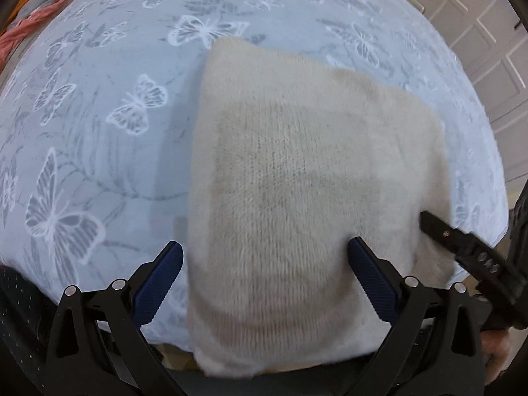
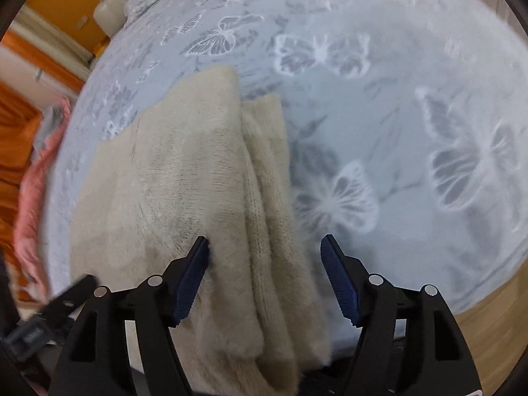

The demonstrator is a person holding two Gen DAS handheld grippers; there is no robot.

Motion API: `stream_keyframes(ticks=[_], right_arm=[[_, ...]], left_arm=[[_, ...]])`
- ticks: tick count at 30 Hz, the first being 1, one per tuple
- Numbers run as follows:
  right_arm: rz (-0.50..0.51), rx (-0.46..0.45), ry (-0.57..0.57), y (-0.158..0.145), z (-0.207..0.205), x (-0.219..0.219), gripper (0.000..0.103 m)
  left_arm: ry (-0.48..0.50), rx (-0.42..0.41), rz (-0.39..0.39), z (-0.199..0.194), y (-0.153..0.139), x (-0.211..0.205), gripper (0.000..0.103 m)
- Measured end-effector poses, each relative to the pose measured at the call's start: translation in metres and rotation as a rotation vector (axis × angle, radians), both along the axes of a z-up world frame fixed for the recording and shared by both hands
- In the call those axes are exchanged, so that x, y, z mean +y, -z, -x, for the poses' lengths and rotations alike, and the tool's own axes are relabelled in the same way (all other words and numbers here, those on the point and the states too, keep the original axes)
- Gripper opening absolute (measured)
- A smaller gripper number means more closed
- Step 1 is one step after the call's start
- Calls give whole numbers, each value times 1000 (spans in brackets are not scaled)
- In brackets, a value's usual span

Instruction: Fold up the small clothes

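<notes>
Bedding (image 1: 99, 151) in pale blue with white butterflies spreads beneath both claws, white doors (image 1: 488, 33) beyond. Fuzzy cream knit sweater (image 1: 297, 181), folded square, lies between the left claw (image 1: 265, 257) tips; right claw (image 2: 265, 250) likewise stands apart, gripping nothing.

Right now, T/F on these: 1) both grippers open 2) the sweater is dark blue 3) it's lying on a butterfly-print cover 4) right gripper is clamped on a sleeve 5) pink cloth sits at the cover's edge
1) True. The left gripper and the right gripper both stand with jaws apart.
2) False. The sweater is cream knit.
3) True. It lies folded on the pale blue butterfly cover.
4) False. The right gripper's pads press on nothing; the sweater's folded edge lies between them.
5) True. A pink cloth lies at the cover's left edge in the right wrist view.
</notes>
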State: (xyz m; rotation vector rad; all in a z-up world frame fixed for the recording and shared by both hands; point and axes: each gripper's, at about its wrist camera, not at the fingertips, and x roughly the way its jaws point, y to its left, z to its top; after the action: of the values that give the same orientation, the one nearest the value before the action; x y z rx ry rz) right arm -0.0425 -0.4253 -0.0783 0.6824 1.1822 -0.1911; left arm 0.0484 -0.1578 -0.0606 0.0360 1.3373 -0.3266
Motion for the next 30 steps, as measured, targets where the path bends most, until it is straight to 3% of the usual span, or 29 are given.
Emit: stream_keyframes(ticks=[5, 10, 12, 17, 21, 23, 30], right_arm=[[-105, -9, 29, 17, -2, -4, 80], [-185, -46, 32, 23, -6, -7, 79], [-211, -66, 20, 24, -8, -6, 71], [-229, -103, 24, 12, -6, -4, 37], [-194, -146, 29, -18, 9, 6, 33], [-178, -163, 48, -33, 29, 8, 33], [-184, -144, 102, -44, 69, 12, 33]], left_arm=[[2, 4, 14, -5, 9, -8, 98], [-16, 40, 42, -13, 14, -8, 98], [-11, 48, 42, -14, 12, -9, 98], [49, 51, 65, -8, -10, -10, 70], [93, 98, 120, 0, -27, -4, 55], [112, 122, 156, 12, -32, -2, 55], [151, 147, 162, 49, -34, -4, 50]])
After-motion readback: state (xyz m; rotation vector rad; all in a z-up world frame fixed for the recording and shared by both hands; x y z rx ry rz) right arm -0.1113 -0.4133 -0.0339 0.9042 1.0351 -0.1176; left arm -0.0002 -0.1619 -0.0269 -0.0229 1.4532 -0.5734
